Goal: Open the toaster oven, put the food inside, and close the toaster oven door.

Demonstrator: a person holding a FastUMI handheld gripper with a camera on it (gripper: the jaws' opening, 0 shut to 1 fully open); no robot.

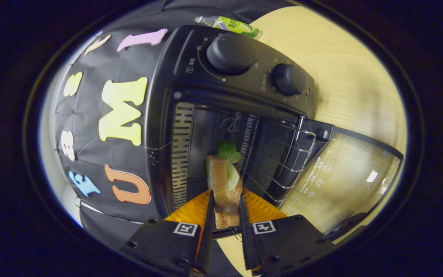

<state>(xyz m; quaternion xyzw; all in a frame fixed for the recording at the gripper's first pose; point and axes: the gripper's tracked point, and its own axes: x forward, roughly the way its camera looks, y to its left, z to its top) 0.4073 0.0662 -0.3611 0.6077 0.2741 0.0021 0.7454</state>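
Claw (226,207) grips sandwich (223,184) inside open toaster oven (190,96).

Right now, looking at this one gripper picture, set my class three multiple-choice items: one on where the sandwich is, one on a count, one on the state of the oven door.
1. Where is the sandwich?
A. On the wooden table beside the oven
B. Between the gripper's fingers, at the mouth of the toaster oven
C. On top of the oven

2. How many round knobs does the toaster oven have on its control panel?
A. One
B. Two
C. Four

3. What state is the glass door in?
A. Swung open
B. Shut
C. Removed

Answers:
1 B: both fingers of the gripper press the sandwich's sides before the wire rack.
2 B: a larger knob and a smaller knob show.
3 A: the door lies swung away and the cavity is exposed.
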